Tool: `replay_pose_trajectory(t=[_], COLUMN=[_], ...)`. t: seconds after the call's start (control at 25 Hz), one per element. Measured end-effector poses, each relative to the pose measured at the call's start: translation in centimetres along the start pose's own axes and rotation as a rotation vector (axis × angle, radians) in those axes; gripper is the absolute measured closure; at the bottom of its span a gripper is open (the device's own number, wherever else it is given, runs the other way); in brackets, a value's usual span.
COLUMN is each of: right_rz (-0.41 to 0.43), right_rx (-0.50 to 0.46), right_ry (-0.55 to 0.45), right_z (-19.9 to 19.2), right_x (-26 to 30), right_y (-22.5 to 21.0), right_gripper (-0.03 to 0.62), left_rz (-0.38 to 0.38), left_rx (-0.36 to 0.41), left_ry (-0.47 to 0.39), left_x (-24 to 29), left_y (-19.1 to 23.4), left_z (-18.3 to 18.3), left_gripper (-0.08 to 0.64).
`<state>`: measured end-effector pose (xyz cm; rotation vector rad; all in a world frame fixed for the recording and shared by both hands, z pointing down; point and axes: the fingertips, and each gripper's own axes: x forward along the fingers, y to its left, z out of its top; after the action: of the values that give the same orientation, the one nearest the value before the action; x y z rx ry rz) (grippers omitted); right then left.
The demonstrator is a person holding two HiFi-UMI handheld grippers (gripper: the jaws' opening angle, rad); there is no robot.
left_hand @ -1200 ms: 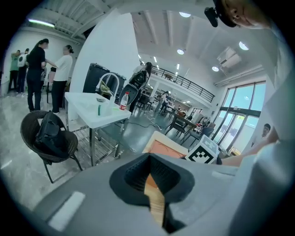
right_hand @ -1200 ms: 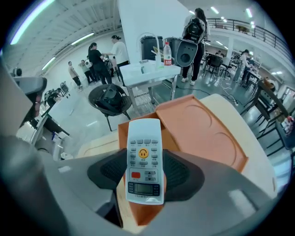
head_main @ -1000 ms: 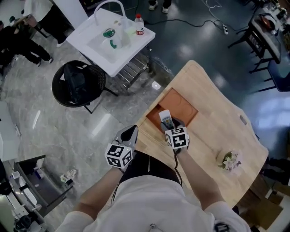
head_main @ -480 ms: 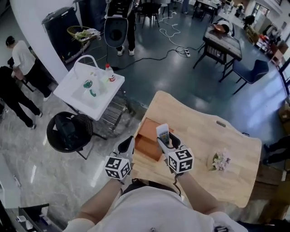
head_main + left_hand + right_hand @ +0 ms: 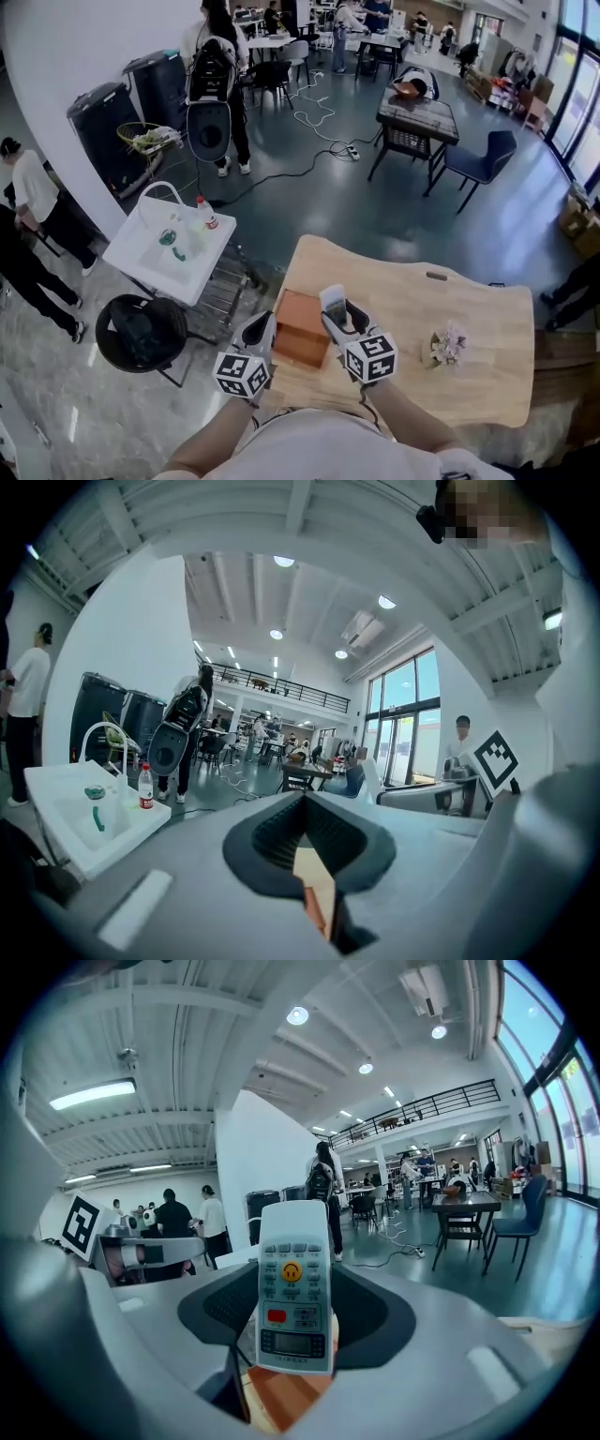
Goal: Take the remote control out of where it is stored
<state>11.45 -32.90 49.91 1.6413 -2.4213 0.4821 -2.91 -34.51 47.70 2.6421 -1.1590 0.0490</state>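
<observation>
Both grippers are held out ahead of the torso, side by side and near each other, with the left forearm (image 5: 202, 439) and the right forearm (image 5: 405, 417) angled inward beneath them. The left gripper (image 5: 264, 323) is seen with its jaws met at the tips and nothing clamped between them. The right gripper (image 5: 338, 315) is seen with its jaws closed on the remote control (image 5: 294, 1283), which is gripped low on its body and stands upright out of them. Each gripper's marker cube is turned up towards the head.
</observation>
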Motion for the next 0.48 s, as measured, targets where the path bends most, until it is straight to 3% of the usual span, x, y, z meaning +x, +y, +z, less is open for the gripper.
replay_pose_trajectory(t=[0.48], right_rz=[0.013], right_rx=[-0.033], right_ry=[-0.034], right_z=[1.02], right_x=[0.19], right_y=[0.44], right_gripper=[0.321], left_rz=[0.013], left_rx=[-0.007], left_ry=[-0.003], left_x=[-0.56], left_y=[0.53], left_z=[-0.18], left_gripper=[0.560])
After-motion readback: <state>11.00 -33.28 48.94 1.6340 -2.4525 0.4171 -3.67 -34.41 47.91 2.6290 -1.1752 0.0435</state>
